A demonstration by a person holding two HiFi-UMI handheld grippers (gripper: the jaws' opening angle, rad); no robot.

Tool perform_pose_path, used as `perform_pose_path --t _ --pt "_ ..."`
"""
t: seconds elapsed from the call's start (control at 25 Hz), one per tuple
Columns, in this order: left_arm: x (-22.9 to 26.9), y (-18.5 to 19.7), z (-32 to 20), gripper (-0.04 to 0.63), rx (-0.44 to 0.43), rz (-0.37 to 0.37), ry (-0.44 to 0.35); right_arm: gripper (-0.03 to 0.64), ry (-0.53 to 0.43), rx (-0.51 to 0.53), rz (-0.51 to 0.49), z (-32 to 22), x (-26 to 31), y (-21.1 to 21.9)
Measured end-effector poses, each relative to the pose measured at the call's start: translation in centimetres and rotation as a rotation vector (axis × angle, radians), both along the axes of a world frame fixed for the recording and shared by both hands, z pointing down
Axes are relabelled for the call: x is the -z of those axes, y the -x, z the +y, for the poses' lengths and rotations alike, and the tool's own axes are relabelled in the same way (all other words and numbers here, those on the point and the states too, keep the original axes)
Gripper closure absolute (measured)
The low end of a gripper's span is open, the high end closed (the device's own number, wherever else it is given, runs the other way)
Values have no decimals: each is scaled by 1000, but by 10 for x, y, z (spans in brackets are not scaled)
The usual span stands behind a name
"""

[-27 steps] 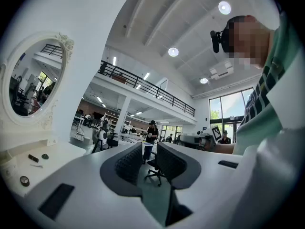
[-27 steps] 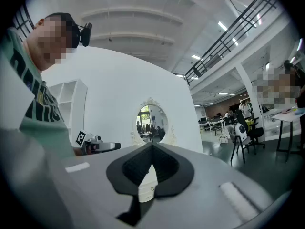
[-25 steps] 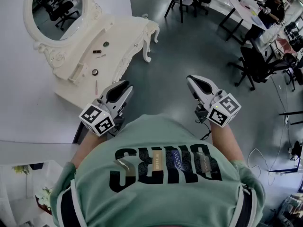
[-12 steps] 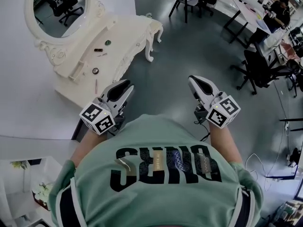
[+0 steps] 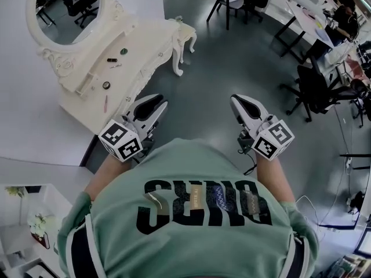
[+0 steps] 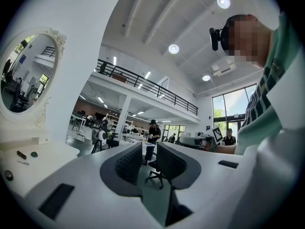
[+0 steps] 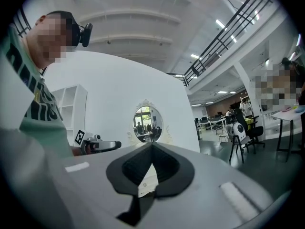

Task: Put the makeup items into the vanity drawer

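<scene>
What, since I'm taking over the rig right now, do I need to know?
Left hand-held gripper: open, empty.
Right hand-held gripper: shut, empty.
Makeup items lie on the vanity top, ahead to the left; neither gripper is near them.
Done: nothing; no drawer looks open.
Left: step up, open a drawer, put each item in.

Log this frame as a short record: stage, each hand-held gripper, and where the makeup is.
Stage: not started; the person stands apart from the vanity
Left hand-held gripper: open, empty
Right hand-held gripper: shut, empty
Makeup items: scattered on the vanity top, in front of the mirror
Drawer: cannot tell if it is open from here
</scene>
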State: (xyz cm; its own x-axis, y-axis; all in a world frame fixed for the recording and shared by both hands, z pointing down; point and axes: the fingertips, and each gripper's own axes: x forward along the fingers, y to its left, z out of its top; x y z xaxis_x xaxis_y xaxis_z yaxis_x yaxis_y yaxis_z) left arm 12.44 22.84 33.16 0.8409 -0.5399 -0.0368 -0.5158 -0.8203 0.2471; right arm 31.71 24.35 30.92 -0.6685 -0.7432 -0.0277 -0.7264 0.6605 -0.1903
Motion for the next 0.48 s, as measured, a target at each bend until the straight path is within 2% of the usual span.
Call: perform_pose_path --t 0.28,0.48 --pt "-4 -35 -11 502 7 -3 42 609 3 3 -18 -16 -4 -38" --pt "-16 -25 -50 527 28 -4 38 609 37 6 -12 -53 -22 -32"
